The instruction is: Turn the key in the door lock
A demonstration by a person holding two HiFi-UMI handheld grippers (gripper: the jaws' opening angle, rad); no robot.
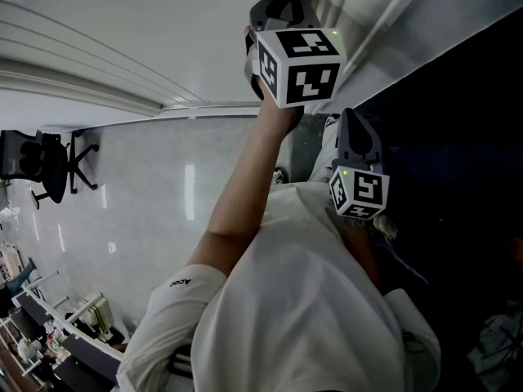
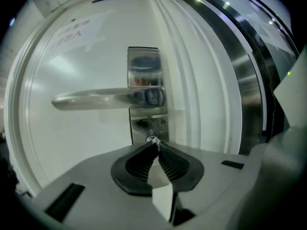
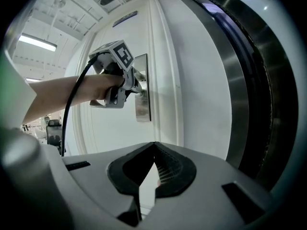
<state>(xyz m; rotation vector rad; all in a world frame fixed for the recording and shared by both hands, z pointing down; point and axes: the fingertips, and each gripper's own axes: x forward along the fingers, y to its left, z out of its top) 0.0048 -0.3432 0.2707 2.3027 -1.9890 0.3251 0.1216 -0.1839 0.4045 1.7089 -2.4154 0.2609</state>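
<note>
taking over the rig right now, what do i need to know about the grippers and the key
Left gripper: shut on the key, which sits in the lock plate just below the door handle.
Right gripper: shut, empty, held back from the door and facing it.
Done: key is gripped in the lock.
Left: turn the key. Whether it has turned at all can't be told from these views.

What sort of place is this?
Likely an office doorway: a white panelled door with a brushed-metal lever handle, and nearby a black swivel office chair and cluttered desks on a glossy pale floor.
</note>
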